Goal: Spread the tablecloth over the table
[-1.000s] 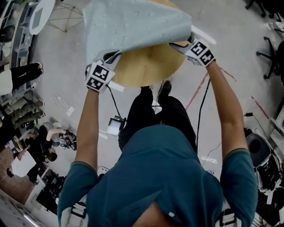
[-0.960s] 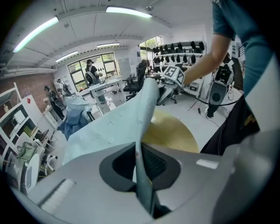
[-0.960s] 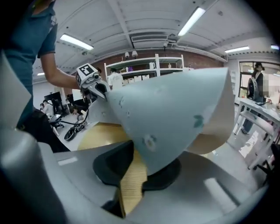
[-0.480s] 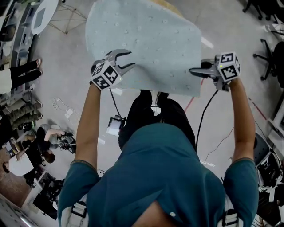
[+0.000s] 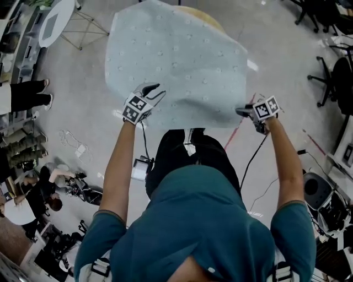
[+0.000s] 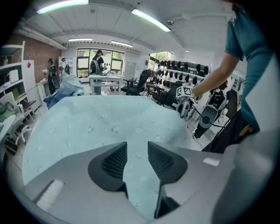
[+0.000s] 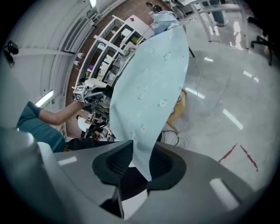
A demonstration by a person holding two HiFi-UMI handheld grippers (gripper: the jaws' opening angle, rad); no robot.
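Observation:
A pale blue dotted tablecloth (image 5: 176,60) lies draped over the round wooden table (image 5: 205,13), of which only a sliver shows at the far edge. My left gripper (image 5: 150,92) hovers over the cloth's near left edge. Its jaws are closing, pads still apart, and the cloth (image 6: 109,122) shows through the gap (image 6: 137,151). My right gripper (image 5: 246,110) is at the near right corner. Its jaws are opening, and the cloth's corner (image 7: 153,83) hangs loosely between the pads (image 7: 141,159) without being pinched.
The person's legs (image 5: 187,154) stand right against the table's near side. A red tape line (image 5: 242,124) and cables cross the floor. Office chairs (image 5: 331,77) stand at the right, a white round table (image 5: 55,16) at the upper left, and people and clutter along the left.
The cloth, lifted above the bare tabletop a second ago, now lies over it. Both grippers came down and toward the person. The right one rolled and let the corner loose.

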